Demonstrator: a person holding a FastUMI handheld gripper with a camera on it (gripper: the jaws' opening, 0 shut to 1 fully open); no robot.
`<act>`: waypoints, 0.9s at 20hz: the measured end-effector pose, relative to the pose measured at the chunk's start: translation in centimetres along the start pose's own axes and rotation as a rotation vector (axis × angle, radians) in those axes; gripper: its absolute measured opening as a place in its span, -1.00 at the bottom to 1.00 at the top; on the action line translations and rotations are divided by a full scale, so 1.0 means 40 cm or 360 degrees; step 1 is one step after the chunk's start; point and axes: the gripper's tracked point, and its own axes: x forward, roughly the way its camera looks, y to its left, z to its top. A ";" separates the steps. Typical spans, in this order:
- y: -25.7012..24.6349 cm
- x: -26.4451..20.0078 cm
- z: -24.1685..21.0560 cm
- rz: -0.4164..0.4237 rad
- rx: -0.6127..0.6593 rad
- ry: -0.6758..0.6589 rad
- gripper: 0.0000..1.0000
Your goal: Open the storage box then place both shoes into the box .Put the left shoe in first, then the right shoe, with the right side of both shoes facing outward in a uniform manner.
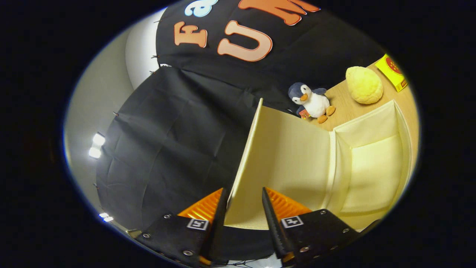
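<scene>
With the gripper (243,203) standing apart astride the box (372,175) lid (282,163) edge, unclamped, the lid could be dropped shut.

The gripper (243,201) carries square coded tags and round screws.

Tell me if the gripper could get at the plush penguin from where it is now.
Probably not directly. The gripper has its fingers around the edge of the cream fabric storage box's raised lid, which stands between them and the grey-and-white plush penguin on the wooden table beyond.
</scene>
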 end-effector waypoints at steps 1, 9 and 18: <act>-0.008 0.009 -0.015 -0.0021 -0.0017 0.0016 0.53; -0.062 -0.020 -0.024 -0.0157 -0.0098 -0.0011 0.95; -0.181 -0.156 0.031 -0.0330 -0.0135 -0.0135 0.95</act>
